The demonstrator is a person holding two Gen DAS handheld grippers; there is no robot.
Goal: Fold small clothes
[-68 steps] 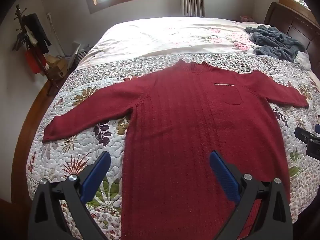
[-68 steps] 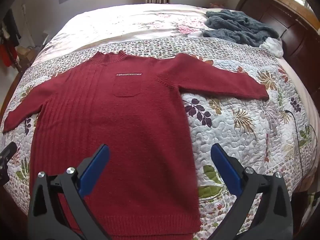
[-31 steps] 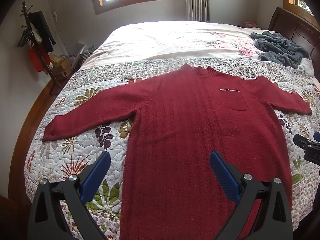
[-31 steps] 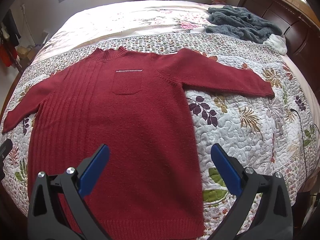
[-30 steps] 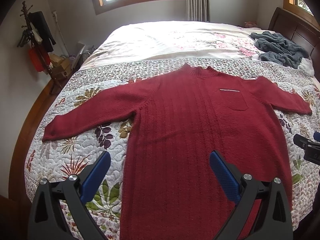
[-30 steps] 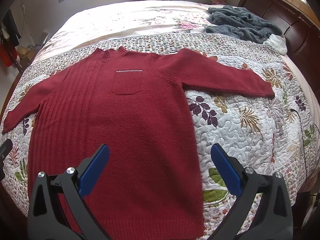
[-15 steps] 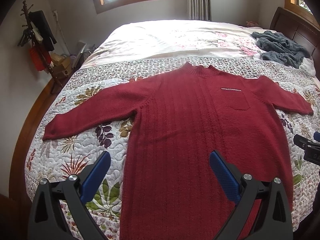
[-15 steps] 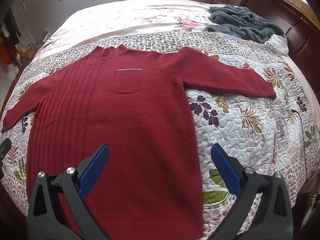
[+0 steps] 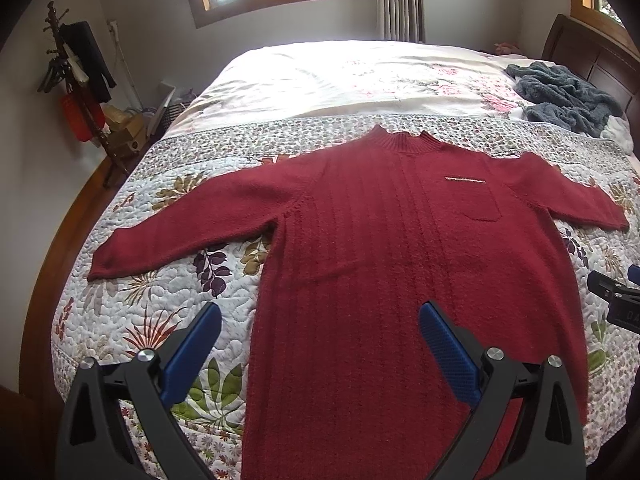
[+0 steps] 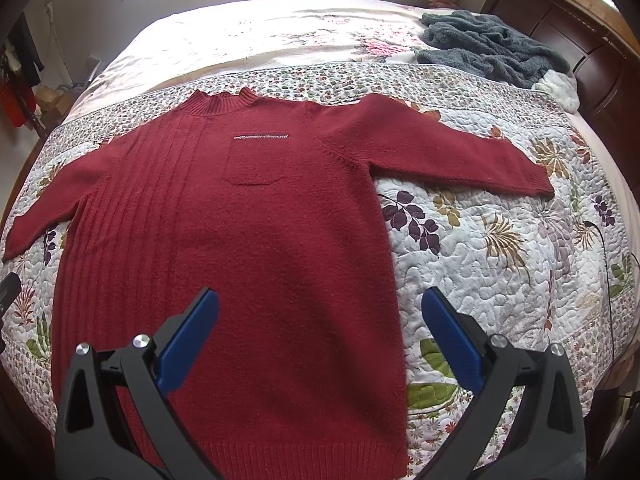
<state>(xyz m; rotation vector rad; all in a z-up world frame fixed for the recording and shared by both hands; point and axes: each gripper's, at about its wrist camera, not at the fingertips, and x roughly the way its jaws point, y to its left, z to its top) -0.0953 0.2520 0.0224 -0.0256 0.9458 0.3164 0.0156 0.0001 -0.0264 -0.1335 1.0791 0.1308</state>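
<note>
Since the earlier frames both cameras have pulled back and risen a little, so more of the bed shows; the sweater [image 9: 384, 264] itself has not moved. It lies flat and face up on the quilt [image 9: 160, 308], the collar at 12 o'clock, the hem at 6 o'clock near the bed's edge, and the sleeves spread out to 9 and 3 o'clock.

The left gripper [image 9: 320, 344] hangs above the lower left part of the body, with the jaws wide apart and nothing between them. The right gripper [image 10: 320, 328] hangs over the lower right side seam, also spread wide and empty. Neither one touches the cloth.

No fold is made yet, so I judge the task is at its very beginning. The sweater looks like a thick, fuzzy knit: soft, limp, a bit heavy for its size, and not slippery on the quilt. It will sag and stretch if it is lifted by one point only, and the ribbed part may pull out of shape. A good place to take hold is a firm edge: the left cuff [image 9: 100, 268] and the right cuff [image 10: 540, 180] to bring the sleeves across the chest, or the ribbed hem [image 10: 304, 456] at its two corners to fold the body upward. The pads should pinch both layers together.

A grey blanket [image 10: 488, 48] lies well apart at 1 o'clock.
</note>
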